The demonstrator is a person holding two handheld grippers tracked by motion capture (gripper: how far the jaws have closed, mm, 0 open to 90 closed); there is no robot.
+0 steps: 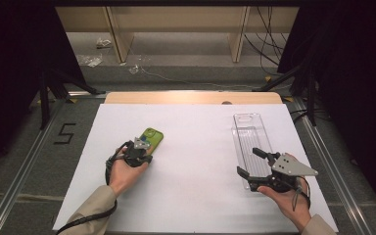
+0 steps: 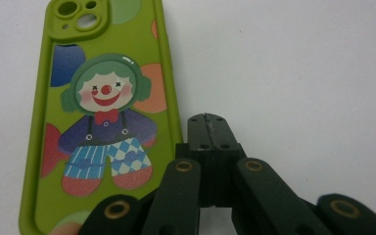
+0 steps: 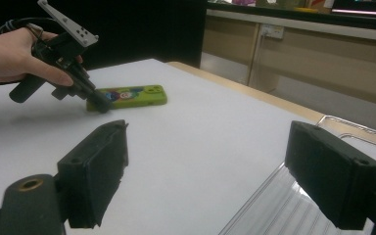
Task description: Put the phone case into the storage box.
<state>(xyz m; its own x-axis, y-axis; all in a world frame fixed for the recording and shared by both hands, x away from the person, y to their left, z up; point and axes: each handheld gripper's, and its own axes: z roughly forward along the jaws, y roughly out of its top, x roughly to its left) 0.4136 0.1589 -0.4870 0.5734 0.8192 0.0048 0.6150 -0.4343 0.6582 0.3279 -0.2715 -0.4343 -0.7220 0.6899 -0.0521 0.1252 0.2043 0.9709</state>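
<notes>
Phone case (image 1: 151, 138), green, lies flat on the white sheet (image 1: 196, 161) toward the left of the table, camera cutouts pointing away from me. From the left gripper view I can see its clown picture facing up (image 2: 103, 122), red nose, blue jacket, checked trousers. My left tongs (image 1: 138, 151) sit just at the near end of the case, jaws pressed fully together with nothing between them; in the left gripper view the closed tips (image 2: 208, 122) rest on bare sheet just beside the case's right edge, not on it. The right gripper view shows those tongs (image 3: 100, 105) angled down with the tip at the near end of the case (image 3: 129, 96), though I cannot tell from there whether they touch.

Over on the right, a clear plastic tray (image 1: 247, 129) runs lengthwise away from me. My right tongs (image 1: 254, 164) hover at its near end with the jaws spread wide, gripping nothing. In the right gripper view the two black pads (image 3: 95, 169) stand well apart, the tray's ribbed floor (image 3: 279, 205) below the right-hand one.
</notes>
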